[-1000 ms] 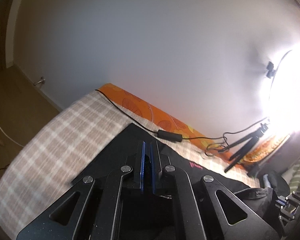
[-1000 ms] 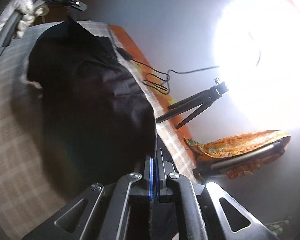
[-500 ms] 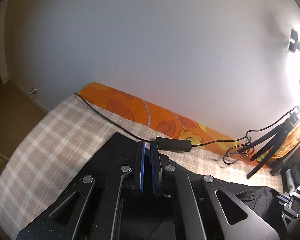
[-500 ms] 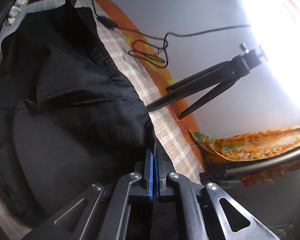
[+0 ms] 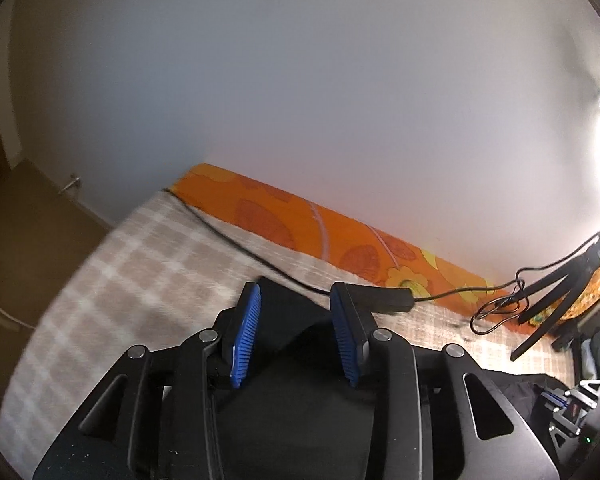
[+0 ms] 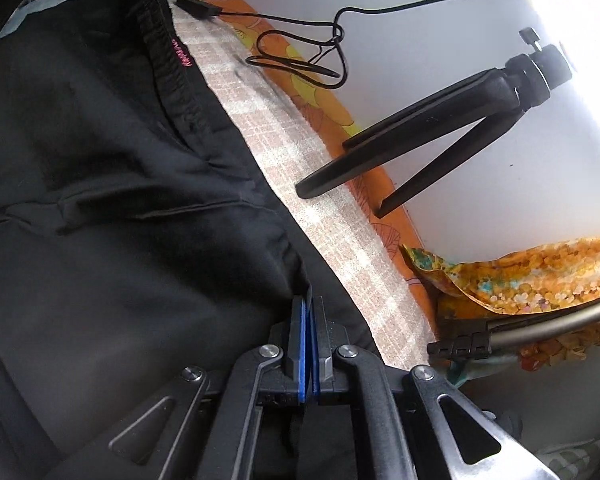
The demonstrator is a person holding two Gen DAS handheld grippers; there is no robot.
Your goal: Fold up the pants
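- the black pants (image 6: 112, 208) lie on the checked bed cover (image 6: 300, 152), along its far side near the orange sheet edge (image 6: 324, 108) and the wall.
- progress, as a judgement: one fold looks laid, since a doubled layer with a crease line crosses the cloth in the right wrist view; the pile is still bulky and wrinkled, so more folding and smoothing appear left.
- the left gripper (image 5: 296, 336) has its blue pads (image 5: 244, 336) spread wide over the cloth, holding nothing.
- the right gripper (image 6: 309, 344) has its jaws pressed together, pinching an edge of the pants at the near right end.
- orientation: the waistband (image 6: 168, 60), with pink lettering, sits at the far left end; the long axis runs from there toward the right gripper, roughly parallel to the wall.
- a black cable (image 6: 300, 40) and a tripod (image 6: 440, 128) sit just beyond the pants.
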